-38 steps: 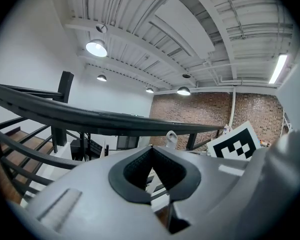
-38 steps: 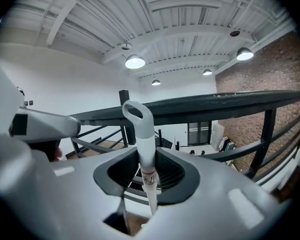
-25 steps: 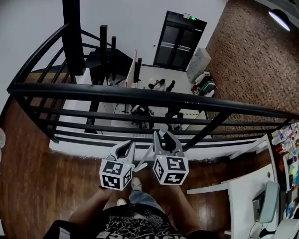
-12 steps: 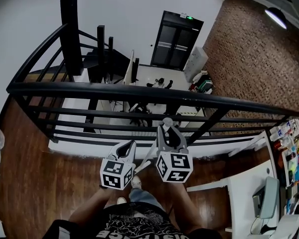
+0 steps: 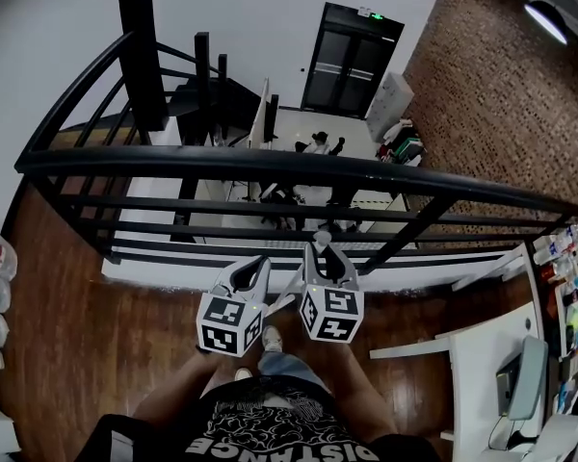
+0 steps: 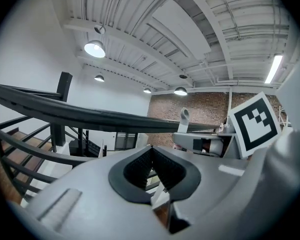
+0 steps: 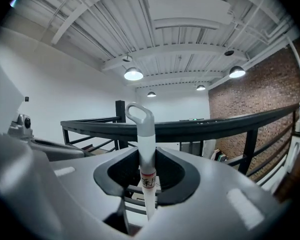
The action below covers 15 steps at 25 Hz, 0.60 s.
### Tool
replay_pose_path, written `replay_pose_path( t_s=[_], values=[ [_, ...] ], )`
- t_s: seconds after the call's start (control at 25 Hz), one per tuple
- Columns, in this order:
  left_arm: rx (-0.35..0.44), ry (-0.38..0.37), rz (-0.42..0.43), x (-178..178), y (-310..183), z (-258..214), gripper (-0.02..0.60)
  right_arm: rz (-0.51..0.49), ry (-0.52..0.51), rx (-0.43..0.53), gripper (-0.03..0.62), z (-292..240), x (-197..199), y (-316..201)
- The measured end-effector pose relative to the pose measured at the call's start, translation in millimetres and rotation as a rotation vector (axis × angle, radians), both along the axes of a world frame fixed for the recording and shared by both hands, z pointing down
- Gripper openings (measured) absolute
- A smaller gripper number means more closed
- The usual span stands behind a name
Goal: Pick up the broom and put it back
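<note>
The broom's white handle [image 7: 146, 151], topped by a grey hanging loop [image 7: 138, 115], stands upright between the jaws of my right gripper [image 7: 146, 173], which is shut on it. In the head view the right gripper [image 5: 320, 258] is just short of the black railing, and the handle [image 5: 287, 303] slants down to the left toward the person's feet. The broom's head is hidden. My left gripper [image 5: 253, 269] is close beside it on the left. Its ribbed pads [image 6: 140, 165] meet at the tips with nothing between them [image 6: 151, 151].
A black metal railing [image 5: 270, 166] runs across right in front of both grippers, with a drop to a lower floor behind it. Stairs with black posts [image 5: 140, 56] descend at the left. A white desk [image 5: 482, 349] stands at the right on the wooden floor [image 5: 67, 354].
The right gripper rose slightly with the broom handle, then came down again, ending a little lower. The left gripper has hardly moved.
</note>
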<state>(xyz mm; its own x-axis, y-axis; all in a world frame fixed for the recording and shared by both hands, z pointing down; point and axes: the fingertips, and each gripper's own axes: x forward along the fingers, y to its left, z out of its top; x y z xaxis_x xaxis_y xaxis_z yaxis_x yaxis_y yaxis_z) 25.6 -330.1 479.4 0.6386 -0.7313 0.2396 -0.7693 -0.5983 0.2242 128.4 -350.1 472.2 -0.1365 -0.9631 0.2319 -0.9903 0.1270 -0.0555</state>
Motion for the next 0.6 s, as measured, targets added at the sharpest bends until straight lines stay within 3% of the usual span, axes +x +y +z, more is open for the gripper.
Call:
replay_pose_path(
  t_s=[0.6],
  values=[
    [-0.002,-0.024,-0.005,12,-38,-2,0.003,0.018,-0.039,-0.090,0.098,57,3,-31]
  ],
)
